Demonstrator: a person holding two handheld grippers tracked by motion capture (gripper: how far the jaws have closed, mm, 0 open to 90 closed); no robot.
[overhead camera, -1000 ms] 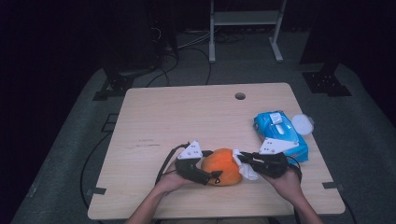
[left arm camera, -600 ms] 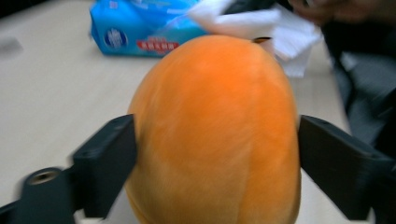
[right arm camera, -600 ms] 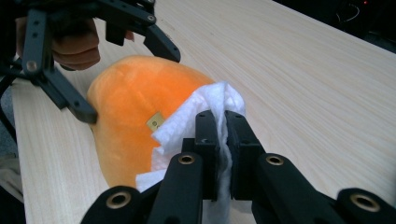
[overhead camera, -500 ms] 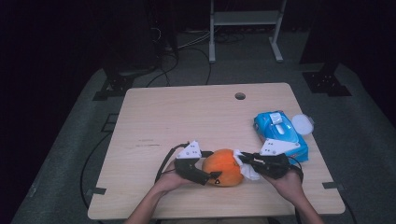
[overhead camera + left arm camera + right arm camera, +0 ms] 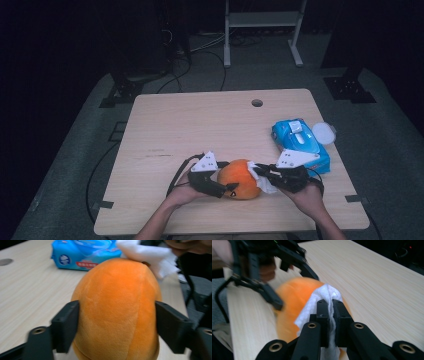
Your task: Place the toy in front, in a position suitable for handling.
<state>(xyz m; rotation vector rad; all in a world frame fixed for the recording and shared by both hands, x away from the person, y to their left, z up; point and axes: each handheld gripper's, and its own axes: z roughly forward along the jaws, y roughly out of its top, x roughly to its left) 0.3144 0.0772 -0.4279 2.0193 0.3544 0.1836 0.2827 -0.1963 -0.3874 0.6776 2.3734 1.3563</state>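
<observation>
At the near edge of the wooden table (image 5: 170,125), the person's two hands come in from below, each with a gripper. Left gripper (image 5: 220,189) has its two black jaws set on either side of an orange plush toy (image 5: 240,178), pads against its flanks; they have just been closing in on it. Right gripper (image 5: 263,173) has its jaws pinched together on a white wipe (image 5: 264,183), which lies pressed against the toy's right side. Orange toy sits on the tabletop between both grippers, close to the front edge. Farther back to the right lies a blue wipes pack (image 5: 300,142), with a white round lid (image 5: 323,133) just beside it. Beyond, a small hole (image 5: 257,103) marks the far table edge.
</observation>
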